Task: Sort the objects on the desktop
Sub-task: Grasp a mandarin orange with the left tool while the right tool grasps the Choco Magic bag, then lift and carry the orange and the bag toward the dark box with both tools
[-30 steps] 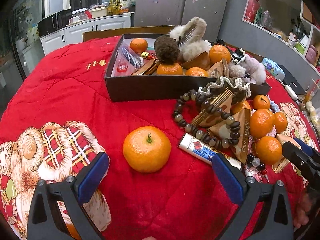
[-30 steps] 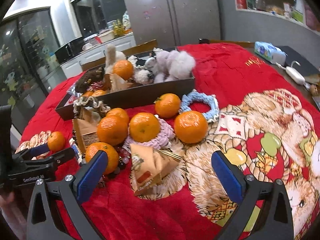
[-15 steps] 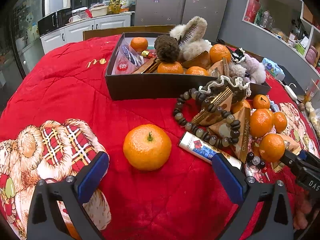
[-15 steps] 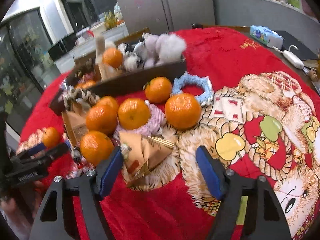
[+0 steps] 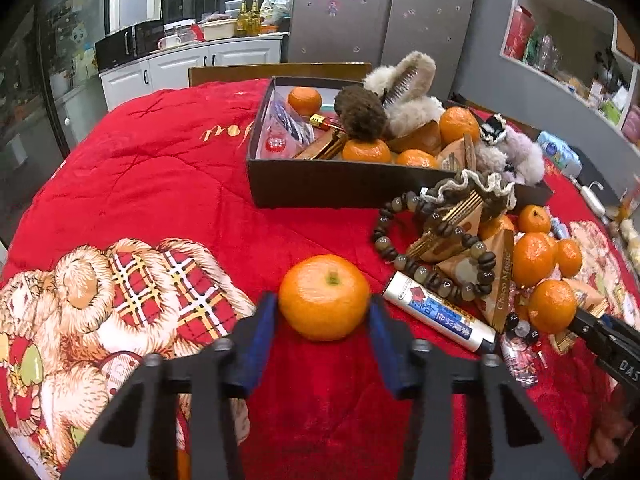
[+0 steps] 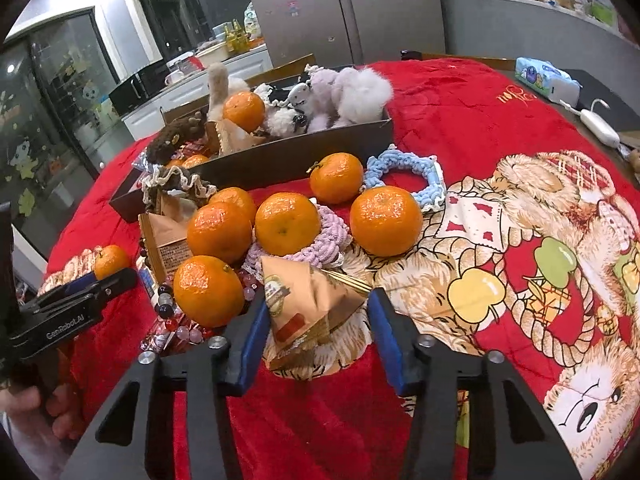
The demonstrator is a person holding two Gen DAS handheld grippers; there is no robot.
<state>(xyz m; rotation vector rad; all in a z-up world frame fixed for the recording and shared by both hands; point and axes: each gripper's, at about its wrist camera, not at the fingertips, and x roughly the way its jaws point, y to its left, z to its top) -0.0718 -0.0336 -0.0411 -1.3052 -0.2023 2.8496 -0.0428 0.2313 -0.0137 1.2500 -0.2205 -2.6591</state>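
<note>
My left gripper [image 5: 323, 316] has its blue pads against both sides of a lone mandarin [image 5: 324, 297] resting on the red blanket. My right gripper [image 6: 316, 322] is closed around a tan triangular snack packet [image 6: 308, 304] that lies on the blanket; the pads touch its sides. A dark open box [image 5: 340, 184] at the back holds mandarins, plush toys and packets. Several loose mandarins [image 6: 286, 223], packets, a bead bracelet [image 5: 432, 276] and a tube [image 5: 436, 316] lie in front of it.
A purple knitted ring [image 6: 320, 240] and a blue knitted ring [image 6: 408, 176] lie among the mandarins. A tissue pack [image 6: 546, 80] and a white charger [image 6: 598, 124] sit at the far right. The left gripper shows in the right wrist view [image 6: 76, 300].
Both grippers have narrowed from wide open. The left has moved forward and closed on the mandarin; the right has moved forward and closed on the snack packet.
</note>
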